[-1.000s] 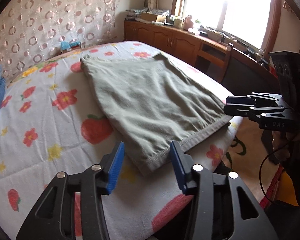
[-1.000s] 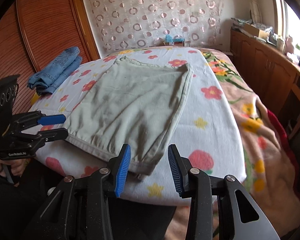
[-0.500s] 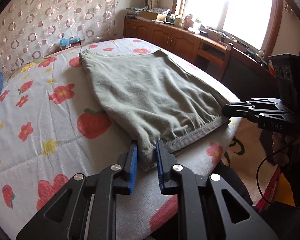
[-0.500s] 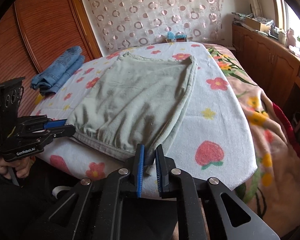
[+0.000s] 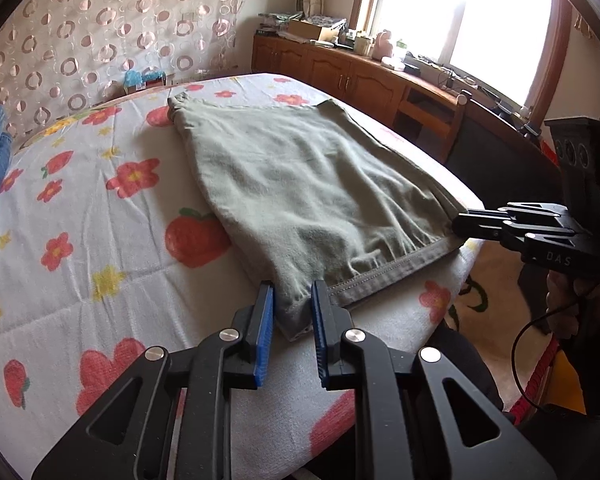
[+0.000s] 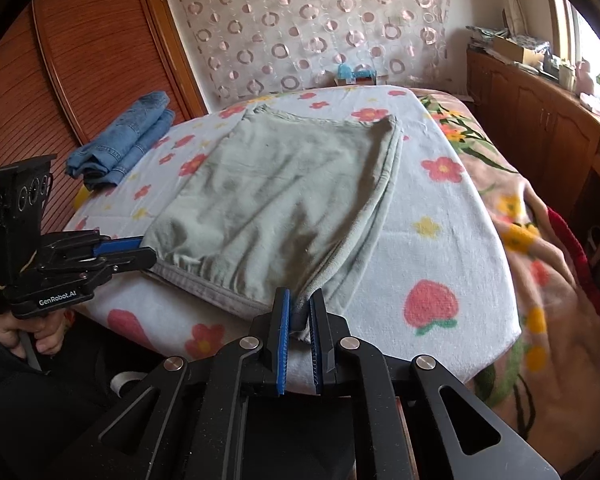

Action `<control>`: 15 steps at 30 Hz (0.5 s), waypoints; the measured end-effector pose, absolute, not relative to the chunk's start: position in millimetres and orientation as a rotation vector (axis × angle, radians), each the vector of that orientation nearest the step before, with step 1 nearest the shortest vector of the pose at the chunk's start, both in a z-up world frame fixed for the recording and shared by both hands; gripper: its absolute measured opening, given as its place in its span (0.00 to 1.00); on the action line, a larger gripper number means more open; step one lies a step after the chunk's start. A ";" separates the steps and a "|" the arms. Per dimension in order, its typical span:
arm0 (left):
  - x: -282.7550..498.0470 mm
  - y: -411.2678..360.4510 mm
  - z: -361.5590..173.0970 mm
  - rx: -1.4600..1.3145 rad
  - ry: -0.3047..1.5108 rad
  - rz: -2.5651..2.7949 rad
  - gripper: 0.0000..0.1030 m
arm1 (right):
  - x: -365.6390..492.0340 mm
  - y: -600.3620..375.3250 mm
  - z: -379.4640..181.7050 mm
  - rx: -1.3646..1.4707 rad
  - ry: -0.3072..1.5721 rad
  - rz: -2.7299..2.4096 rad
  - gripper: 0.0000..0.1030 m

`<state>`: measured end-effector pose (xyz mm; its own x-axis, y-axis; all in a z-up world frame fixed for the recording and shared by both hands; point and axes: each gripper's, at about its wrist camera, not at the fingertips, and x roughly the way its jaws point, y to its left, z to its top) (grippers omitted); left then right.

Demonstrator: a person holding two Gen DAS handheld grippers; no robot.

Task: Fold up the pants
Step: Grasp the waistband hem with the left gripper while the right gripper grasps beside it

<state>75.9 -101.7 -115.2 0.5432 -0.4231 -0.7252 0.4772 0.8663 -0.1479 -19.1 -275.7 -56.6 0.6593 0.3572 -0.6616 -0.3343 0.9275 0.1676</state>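
Between each claw's blue pads, left claw and right claw pinch the pants waistband corners.

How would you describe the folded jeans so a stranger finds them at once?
Start at the bed with the flowered blanket. On its far left edge, beside the wooden wardrobe, lie the folded jeans. They are blue denim, unlike the grey-green pants spread in the middle.

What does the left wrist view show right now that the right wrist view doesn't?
Only the left wrist view shows the bright window. Only the right wrist view shows the whole folded jeans and the wooden wardrobe door. Both show the green pants on the floral blanket, with the left hand-held gripper and right hand-held gripper each shut on a near waistband corner.
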 end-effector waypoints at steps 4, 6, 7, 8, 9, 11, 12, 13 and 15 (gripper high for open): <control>75.9 -101.5 -116.7 0.067 0.842 -0.534 0.18 | -19.2 -271.9 -57.6 0.017 0.754 0.369 0.13; 75.9 -100.8 -117.3 0.064 0.842 -0.533 0.18 | -17.8 -268.6 -59.7 -0.001 0.756 0.338 0.22; 76.0 -100.6 -117.7 0.063 0.842 -0.534 0.19 | -17.3 -267.5 -60.5 -0.005 0.755 0.328 0.23; 76.1 -100.5 -117.9 0.063 0.842 -0.533 0.19 | -16.3 -267.2 -61.6 -0.002 0.756 0.327 0.23; 76.1 -100.5 -117.9 0.062 0.842 -0.533 0.20 | -14.8 -266.8 -62.1 0.004 0.758 0.326 0.26; 76.9 -99.3 -118.9 0.054 0.843 -0.534 0.21 | -11.1 -269.1 -63.3 0.024 0.758 0.317 0.32; 76.8 -98.6 -119.1 0.051 0.843 -0.534 0.22 | -9.7 -270.4 -63.5 0.026 0.759 0.310 0.32; 76.7 -98.6 -119.3 0.047 0.843 -0.534 0.23 | -8.5 -270.6 -63.8 0.029 0.756 0.310 0.33; 76.3 -97.8 -120.3 0.045 0.842 -0.531 0.24 | -8.2 -268.6 -64.0 0.024 0.754 0.308 0.34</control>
<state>76.3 -97.8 -120.3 0.5446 -0.4296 -0.7203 0.4646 0.8696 -0.1674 -8.2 -268.6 -64.0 0.6860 0.2838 -0.6699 -0.2668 0.9548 0.1312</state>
